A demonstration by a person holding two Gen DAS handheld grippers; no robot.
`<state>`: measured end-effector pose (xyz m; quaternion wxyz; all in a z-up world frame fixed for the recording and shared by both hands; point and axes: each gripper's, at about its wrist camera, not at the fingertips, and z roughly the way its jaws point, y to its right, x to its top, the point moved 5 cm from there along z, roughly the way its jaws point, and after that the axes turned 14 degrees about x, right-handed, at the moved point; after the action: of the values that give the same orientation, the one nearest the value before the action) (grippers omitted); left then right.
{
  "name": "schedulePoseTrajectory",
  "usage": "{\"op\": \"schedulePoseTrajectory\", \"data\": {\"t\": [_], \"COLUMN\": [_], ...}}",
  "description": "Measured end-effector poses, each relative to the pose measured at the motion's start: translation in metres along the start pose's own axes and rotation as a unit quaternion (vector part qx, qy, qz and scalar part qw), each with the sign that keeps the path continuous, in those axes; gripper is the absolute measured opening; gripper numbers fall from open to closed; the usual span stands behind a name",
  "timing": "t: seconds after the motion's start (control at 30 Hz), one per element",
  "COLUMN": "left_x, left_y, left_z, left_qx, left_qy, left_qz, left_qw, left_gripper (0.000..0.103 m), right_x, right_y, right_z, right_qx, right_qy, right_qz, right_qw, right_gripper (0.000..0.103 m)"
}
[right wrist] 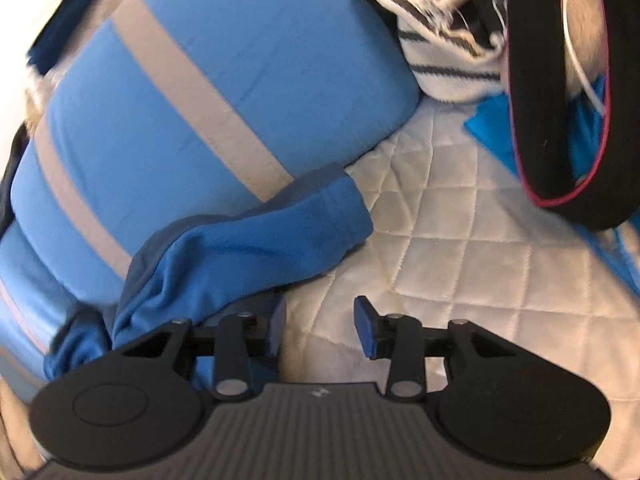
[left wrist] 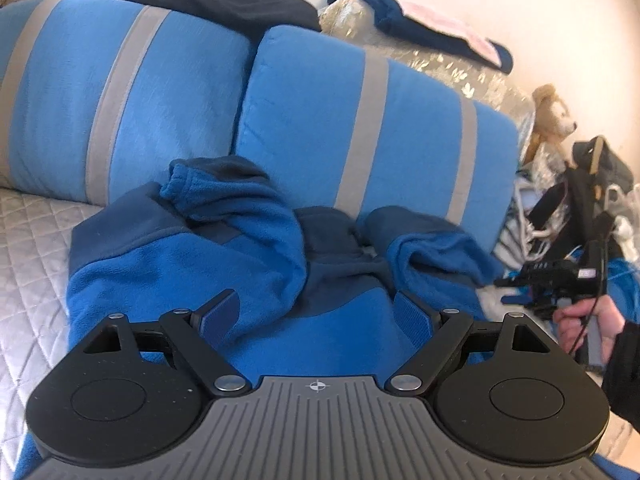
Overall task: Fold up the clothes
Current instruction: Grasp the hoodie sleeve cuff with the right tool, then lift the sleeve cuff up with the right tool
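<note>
From the left wrist: left gripper (left wrist: 316,316) spread wide over a blue fleece jacket (left wrist: 192,264) crumpled on the quilted bedspread (left wrist: 28,240) against two striped blue pillows (left wrist: 372,128), nothing pinched, right gripper (left wrist: 516,284) visible off to the side in a hand (left wrist: 588,328). From the right wrist: right gripper (right wrist: 320,328) partly parted, empty above bare quilt, fleece sleeve (right wrist: 256,244) just beside one fingertip (right wrist: 278,324).
</note>
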<state>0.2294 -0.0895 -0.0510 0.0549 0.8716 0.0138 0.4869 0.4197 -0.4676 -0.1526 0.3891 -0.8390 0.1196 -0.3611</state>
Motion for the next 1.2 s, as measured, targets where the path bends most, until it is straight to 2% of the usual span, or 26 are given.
{"op": "schedulePoseTrajectory", "data": {"t": [0.2,0.37,0.57,0.63,0.7,0.77,0.97,1.1,1.2], "left_x": [-0.002,-0.004,-0.007,-0.008,-0.008,-0.008,-0.008,-0.008,-0.008], "left_y": [0.0,0.002,0.004,0.005,0.006,0.006,0.006,0.004,0.003], "left_z": [0.004,0.008,0.012,0.012,0.013,0.013,0.013,0.013,0.013], "left_qx": [-0.004,-0.001,-0.001,-0.003,-0.004,-0.004,-0.004,-0.003,-0.004], "left_qy": [-0.009,-0.018,-0.028,-0.029,-0.03,-0.031,-0.031,-0.032,-0.033], "left_qz": [0.003,0.009,0.021,0.023,0.025,0.026,0.024,0.022,0.019], "left_qw": [0.9999,0.9998,0.9994,0.9993,0.9992,0.9992,0.9992,0.9992,0.9993], "left_gripper": [0.085,0.085,0.085,0.085,0.085,0.085,0.085,0.085,0.085], "right_x": [0.004,0.002,0.003,0.007,0.012,0.019,0.053,0.084,0.11], "right_y": [0.023,0.041,0.048,0.046,0.039,0.03,-0.016,-0.043,-0.056], "right_z": [0.015,0.026,0.04,0.043,0.042,0.04,0.014,-0.021,-0.048], "right_qx": [0.05,0.097,0.129,0.136,0.132,0.124,0.066,0.02,-0.025], "right_qy": [0.048,0.086,0.12,0.13,0.133,0.132,0.104,0.096,0.093], "right_qz": [0.098,0.192,0.236,0.238,0.224,0.199,0.064,-0.023,-0.082], "right_qw": [0.993,0.973,0.956,0.953,0.957,0.963,0.99,0.995,0.992], "right_gripper": [0.042,0.042,0.041,0.034,0.016,0.009,0.007,0.007,0.007]}}
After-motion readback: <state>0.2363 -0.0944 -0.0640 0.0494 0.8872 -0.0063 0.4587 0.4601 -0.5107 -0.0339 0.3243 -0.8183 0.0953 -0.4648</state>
